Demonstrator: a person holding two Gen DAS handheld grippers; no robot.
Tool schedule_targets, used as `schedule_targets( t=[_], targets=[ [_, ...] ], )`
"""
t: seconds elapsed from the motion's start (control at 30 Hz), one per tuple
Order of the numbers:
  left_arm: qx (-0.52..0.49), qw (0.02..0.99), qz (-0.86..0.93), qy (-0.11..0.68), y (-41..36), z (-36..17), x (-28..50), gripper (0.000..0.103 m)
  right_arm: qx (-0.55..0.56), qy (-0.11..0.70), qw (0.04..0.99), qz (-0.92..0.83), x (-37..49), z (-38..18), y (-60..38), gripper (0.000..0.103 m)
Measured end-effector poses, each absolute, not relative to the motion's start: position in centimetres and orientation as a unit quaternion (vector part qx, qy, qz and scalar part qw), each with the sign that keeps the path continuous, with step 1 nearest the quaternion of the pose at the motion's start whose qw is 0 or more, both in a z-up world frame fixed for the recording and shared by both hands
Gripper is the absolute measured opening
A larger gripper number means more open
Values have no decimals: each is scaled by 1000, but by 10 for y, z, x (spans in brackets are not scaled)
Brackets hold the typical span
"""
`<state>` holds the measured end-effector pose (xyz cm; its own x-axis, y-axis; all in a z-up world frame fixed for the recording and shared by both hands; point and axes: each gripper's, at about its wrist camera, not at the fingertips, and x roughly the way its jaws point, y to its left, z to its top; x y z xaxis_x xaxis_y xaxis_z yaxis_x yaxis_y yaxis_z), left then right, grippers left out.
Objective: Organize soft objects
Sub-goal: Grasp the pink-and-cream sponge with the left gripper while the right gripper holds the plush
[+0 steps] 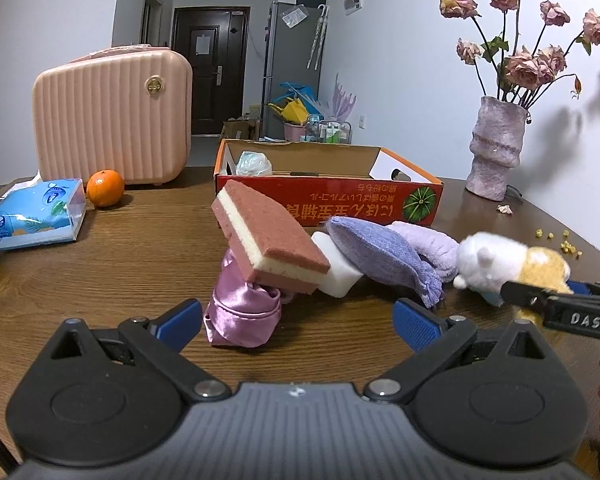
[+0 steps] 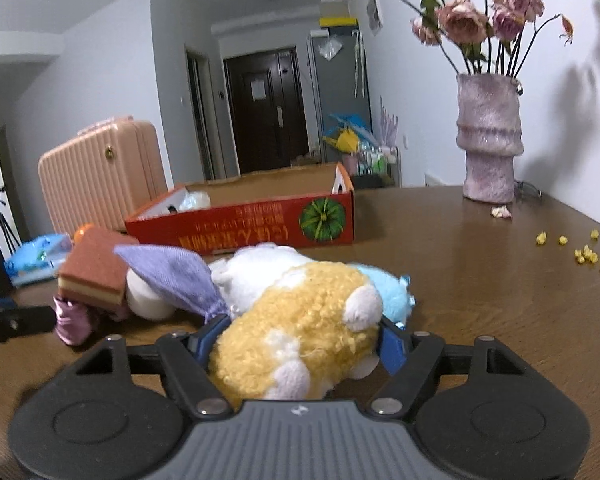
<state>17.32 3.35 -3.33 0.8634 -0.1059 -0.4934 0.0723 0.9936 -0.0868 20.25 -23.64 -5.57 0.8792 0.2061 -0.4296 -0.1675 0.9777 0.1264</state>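
A pile of soft things lies on the wooden table before a red cardboard box [image 1: 332,200]. In the pile: a pink satin pouch [image 1: 242,312], a pink-and-cream sponge [image 1: 268,236], a white foam block [image 1: 336,276], a purple cloth [image 1: 380,260], a lilac towel [image 1: 428,240]. My left gripper [image 1: 298,320] is open and empty, just short of the pouch. My right gripper [image 2: 300,340] is shut on a yellow-and-white plush toy [image 2: 300,336], which also shows in the left wrist view [image 1: 496,264]. A pale bundle [image 1: 254,164] lies inside the box.
A pink ribbed case [image 1: 112,116], an orange [image 1: 105,188] and a blue tissue pack [image 1: 36,216] stand at the back left. A lilac vase [image 1: 496,148] of dried roses stands at the back right, with fallen petals and yellow bits [image 2: 580,252] near it.
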Motion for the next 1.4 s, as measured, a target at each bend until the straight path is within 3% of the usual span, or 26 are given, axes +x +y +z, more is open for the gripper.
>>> schedule_targets(
  t=[0.33,0.8,1.4],
  targets=[
    [-19,965,-36,260,30,-32,177,103,57,212,971,96,198,-53,-242,75],
    [135,958,28,250,-11,-48,221,103,76,210,972,80,199,-55,-250,75],
    [211,950,104,204,-39,-72,246,103,85,221,969,67,206,-59,-255,75]
  ],
)
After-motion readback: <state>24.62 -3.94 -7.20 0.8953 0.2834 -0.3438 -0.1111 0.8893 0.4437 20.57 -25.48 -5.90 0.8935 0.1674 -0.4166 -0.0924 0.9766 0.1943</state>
